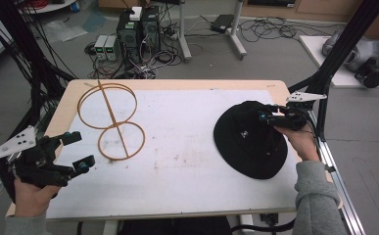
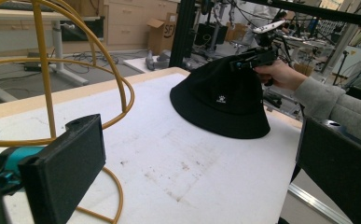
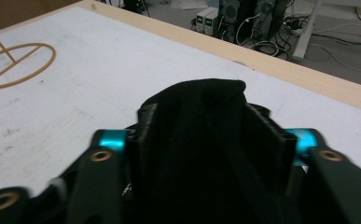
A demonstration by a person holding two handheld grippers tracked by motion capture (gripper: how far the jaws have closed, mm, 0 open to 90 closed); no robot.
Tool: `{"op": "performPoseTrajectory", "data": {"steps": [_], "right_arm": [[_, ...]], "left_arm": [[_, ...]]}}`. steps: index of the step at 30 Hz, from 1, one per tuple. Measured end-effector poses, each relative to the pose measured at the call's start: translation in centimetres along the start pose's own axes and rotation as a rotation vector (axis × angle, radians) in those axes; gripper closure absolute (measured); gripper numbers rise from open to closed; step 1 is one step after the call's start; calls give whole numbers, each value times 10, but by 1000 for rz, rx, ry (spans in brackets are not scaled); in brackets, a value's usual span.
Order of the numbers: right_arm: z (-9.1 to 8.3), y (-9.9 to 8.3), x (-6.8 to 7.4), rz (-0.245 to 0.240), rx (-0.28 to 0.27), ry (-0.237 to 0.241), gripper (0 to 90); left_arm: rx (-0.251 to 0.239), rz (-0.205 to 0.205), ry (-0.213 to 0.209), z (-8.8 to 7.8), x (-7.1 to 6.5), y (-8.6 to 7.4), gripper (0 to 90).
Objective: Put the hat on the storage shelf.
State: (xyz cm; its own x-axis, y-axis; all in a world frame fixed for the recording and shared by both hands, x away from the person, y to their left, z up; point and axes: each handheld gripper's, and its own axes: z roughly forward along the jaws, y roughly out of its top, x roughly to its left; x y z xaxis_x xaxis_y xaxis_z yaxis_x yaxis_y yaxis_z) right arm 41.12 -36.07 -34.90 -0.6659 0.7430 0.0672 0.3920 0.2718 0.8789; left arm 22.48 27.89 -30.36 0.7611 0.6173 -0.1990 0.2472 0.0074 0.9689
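High view: the black hat [image 1: 252,142] lies at the bench's [image 1: 187,166] right side, its crown pinched by the right hand-held gripper [image 1: 270,117], whose tips are buried in the cloth. Right gripper view confirms the jaws press a bunched fold; the rest of the hat is cut off. The left hand-held gripper [image 1: 77,151] hangs wide and empty near the wire stand [image 1: 111,120].

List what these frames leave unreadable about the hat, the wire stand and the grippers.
- Hat: emblem too small, high view.
- Hat's crown: lower part hidden by the right gripper, right gripper view.
- Wire stand: cut by frame edges, left gripper view.
- Left gripper: nothing between its open jaws.
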Motion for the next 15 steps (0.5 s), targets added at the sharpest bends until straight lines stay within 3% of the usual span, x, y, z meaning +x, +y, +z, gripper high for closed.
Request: {"op": "performPoseTrajectory", "data": {"steps": [4,6,15], "right_arm": [[-1,2,6,-38,-13,-27,766],[-1,2,7,-56,-6,-21,818],[-3,2,8,-58,-3,-4,853]], "left_arm": [[1,0,5,0,0,0,17],[4,1,5,0,0,0,17],[9,4,14,1,-1,0,17]]}}
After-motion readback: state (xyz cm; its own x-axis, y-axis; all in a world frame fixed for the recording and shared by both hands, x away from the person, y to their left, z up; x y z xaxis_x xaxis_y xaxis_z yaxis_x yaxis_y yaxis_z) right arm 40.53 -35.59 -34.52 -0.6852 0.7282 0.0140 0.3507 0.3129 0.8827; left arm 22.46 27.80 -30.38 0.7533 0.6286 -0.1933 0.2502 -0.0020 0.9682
